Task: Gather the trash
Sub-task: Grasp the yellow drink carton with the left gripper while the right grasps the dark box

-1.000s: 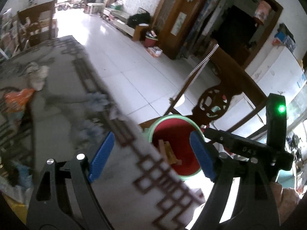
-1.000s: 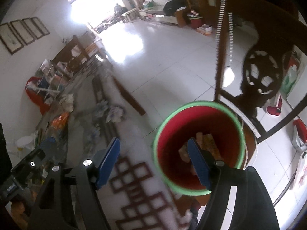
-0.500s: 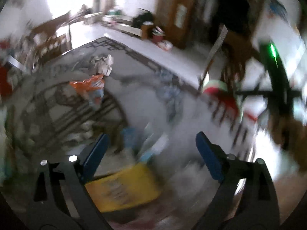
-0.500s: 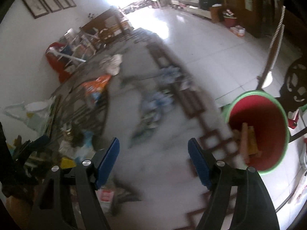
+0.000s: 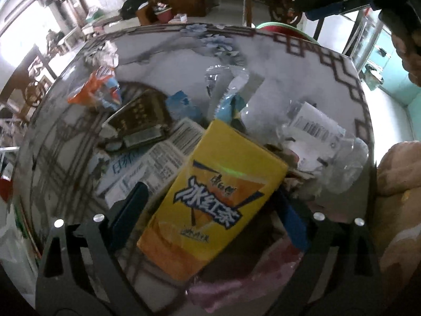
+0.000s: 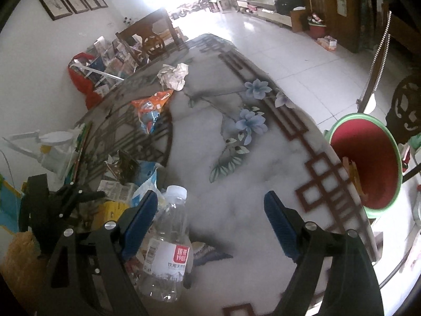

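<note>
A yellow drink carton (image 5: 213, 210) lies on the patterned table among other trash. My left gripper (image 5: 210, 216) is open, its blue fingers either side of the carton, not pressing it. My right gripper (image 6: 210, 223) is open above the table; a clear plastic bottle (image 6: 168, 247) lies by its left finger (image 6: 139, 221). A red bin with a green rim (image 6: 365, 163) stands off the table's right edge, with cardboard scraps inside. The left gripper's black body (image 6: 52, 210) shows at the left of the right wrist view.
An orange snack bag (image 6: 151, 105), crumpled paper (image 6: 173, 75), a white printed box (image 5: 147, 166), a dark packet (image 5: 139, 118) and clear wrappers (image 5: 315, 131) lie on the table. Carved wooden chairs stand beyond the table. The table edge (image 6: 342, 210) runs beside the bin.
Both grippers swung from above the bin back over the table. The left one came down around the yellow carton; the right one came down beside the bottle. Both stayed open.
</note>
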`<state>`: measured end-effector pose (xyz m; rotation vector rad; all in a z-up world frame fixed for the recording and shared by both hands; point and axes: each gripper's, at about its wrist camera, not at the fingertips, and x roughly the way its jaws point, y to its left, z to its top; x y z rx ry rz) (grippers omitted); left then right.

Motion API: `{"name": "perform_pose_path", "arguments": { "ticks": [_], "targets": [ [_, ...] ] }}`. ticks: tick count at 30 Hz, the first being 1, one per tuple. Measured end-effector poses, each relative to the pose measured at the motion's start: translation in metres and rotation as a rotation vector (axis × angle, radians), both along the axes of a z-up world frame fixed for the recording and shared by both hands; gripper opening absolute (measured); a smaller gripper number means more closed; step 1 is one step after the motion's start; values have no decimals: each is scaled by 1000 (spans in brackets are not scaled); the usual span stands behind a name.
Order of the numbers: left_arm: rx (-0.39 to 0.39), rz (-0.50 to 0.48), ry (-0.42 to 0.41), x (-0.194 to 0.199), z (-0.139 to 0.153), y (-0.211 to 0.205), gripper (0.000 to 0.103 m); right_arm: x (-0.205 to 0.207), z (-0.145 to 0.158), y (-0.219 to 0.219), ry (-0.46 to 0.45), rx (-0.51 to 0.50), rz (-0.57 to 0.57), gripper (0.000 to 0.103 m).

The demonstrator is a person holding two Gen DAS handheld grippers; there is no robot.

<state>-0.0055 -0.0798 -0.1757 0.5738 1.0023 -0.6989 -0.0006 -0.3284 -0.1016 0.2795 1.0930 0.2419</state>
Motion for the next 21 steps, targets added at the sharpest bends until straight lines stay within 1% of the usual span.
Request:
{"name": "perform_pose_path", "arguments": {
  "ticks": [1,2,5,7,8,10,12,14,15,17,20,21],
  "targets": [
    [-18,2,-2,1,2,0,75,-1,0,0,1,-1,-5,80],
    [-32,7,-2,0,5,1,71,-2,0,0,1,-3,-8,80],
    [-106,59,25,5,13,7,71,-3,2,2,0,-7,-10,80],
    [-180,135,34,9,21,20,69,-3,2,4,0,-6,-4,80],
    [-220,180,42,11,25,27,69,-3,3,6,0,-7,2,80],
    [-339,310,57,14,38,50,68,0,4,12,0,-10,23,80],
    [-463,465,70,15,49,78,68,7,6,24,-2,-18,61,80],
    [-534,575,64,11,56,97,68,15,8,38,-8,-28,103,80],
    [-558,637,49,8,59,106,68,21,10,49,-15,-38,139,80],
    [-590,730,36,0,62,119,68,32,10,68,-20,-53,194,80],
    [-637,830,41,-8,63,134,68,54,4,98,-8,-50,278,80],
    [-657,862,46,-12,62,139,68,64,1,109,-7,-63,304,80]
  ]
}}
